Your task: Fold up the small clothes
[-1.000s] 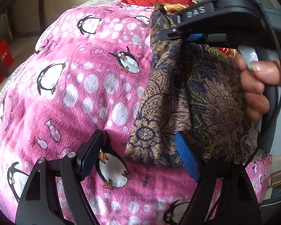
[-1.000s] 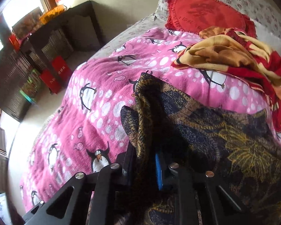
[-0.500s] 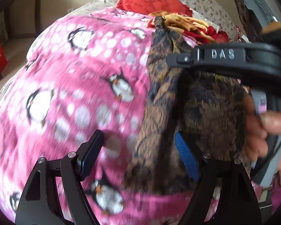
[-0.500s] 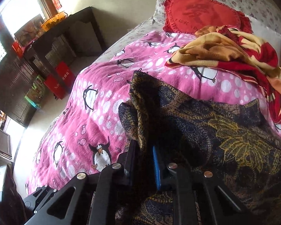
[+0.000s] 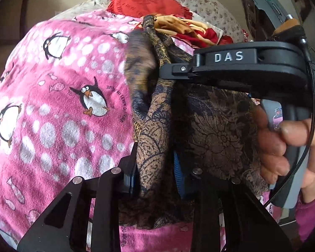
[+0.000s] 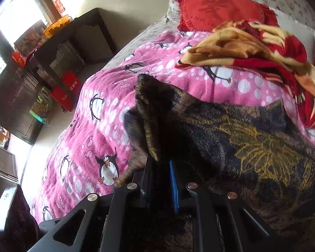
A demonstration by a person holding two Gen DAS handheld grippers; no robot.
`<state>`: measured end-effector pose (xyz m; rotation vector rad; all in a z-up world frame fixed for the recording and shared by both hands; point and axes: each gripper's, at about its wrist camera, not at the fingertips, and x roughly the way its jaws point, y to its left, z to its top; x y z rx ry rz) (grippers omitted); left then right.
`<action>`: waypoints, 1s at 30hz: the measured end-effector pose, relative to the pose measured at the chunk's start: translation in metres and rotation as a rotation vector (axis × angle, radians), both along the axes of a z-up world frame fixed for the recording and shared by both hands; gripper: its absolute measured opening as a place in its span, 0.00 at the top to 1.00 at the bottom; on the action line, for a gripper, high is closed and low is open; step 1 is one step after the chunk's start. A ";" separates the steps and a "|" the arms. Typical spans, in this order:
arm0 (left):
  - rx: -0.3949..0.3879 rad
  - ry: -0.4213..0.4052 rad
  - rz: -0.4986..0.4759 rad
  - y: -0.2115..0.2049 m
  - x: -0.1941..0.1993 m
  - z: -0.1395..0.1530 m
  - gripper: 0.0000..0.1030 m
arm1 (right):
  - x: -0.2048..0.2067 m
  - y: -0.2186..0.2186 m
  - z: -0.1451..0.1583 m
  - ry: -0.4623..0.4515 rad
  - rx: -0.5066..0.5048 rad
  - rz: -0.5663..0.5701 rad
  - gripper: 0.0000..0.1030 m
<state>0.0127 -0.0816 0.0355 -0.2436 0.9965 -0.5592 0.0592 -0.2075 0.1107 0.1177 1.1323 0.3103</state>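
The left claw (image 5: 155,172) has just been closing, and a bunched ridge of the brown and navy patterned garment (image 5: 218,130) now sits between its pads, apparently pinched. A second ago that claw stood wide with the cloth only at its right pad. The right claw (image 6: 160,178) is clenched on the same garment's upper edge, toward 12 o'clock of the left. With both ends gripped, I judge the garment ready to be lifted or folded over. It lies on the bed's pink penguin blanket (image 5: 58,109). The right claw's body reads "DAS" (image 5: 229,56); the blanket's curved lettering is only partly legible.
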 end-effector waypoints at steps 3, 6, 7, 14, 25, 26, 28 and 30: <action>-0.001 0.011 0.010 0.006 0.002 -0.002 0.73 | -0.015 -0.018 0.008 -0.012 0.064 -0.037 0.85; 0.013 0.063 0.050 0.015 0.006 -0.013 0.73 | -0.037 -0.040 0.009 -0.056 0.009 -0.045 0.74; -0.007 0.082 0.058 0.018 0.007 -0.016 0.73 | -0.045 -0.051 0.006 -0.068 -0.034 -0.059 0.72; -0.008 0.091 0.069 0.023 0.000 -0.021 0.73 | -0.096 -0.187 -0.004 -0.126 -0.111 -0.292 0.73; 0.071 0.012 0.024 0.007 -0.011 -0.019 0.53 | -0.131 -0.304 0.016 -0.162 -0.064 -0.556 0.74; 0.069 0.011 0.023 0.007 -0.010 -0.019 0.53 | -0.128 -0.305 0.012 -0.159 -0.069 -0.564 0.74; 0.052 0.021 0.025 0.010 -0.009 -0.020 0.53 | -0.126 -0.298 0.009 -0.167 -0.127 -0.567 0.73; 0.034 0.027 0.026 0.013 -0.009 -0.021 0.52 | -0.124 -0.288 0.010 -0.163 -0.187 -0.553 0.71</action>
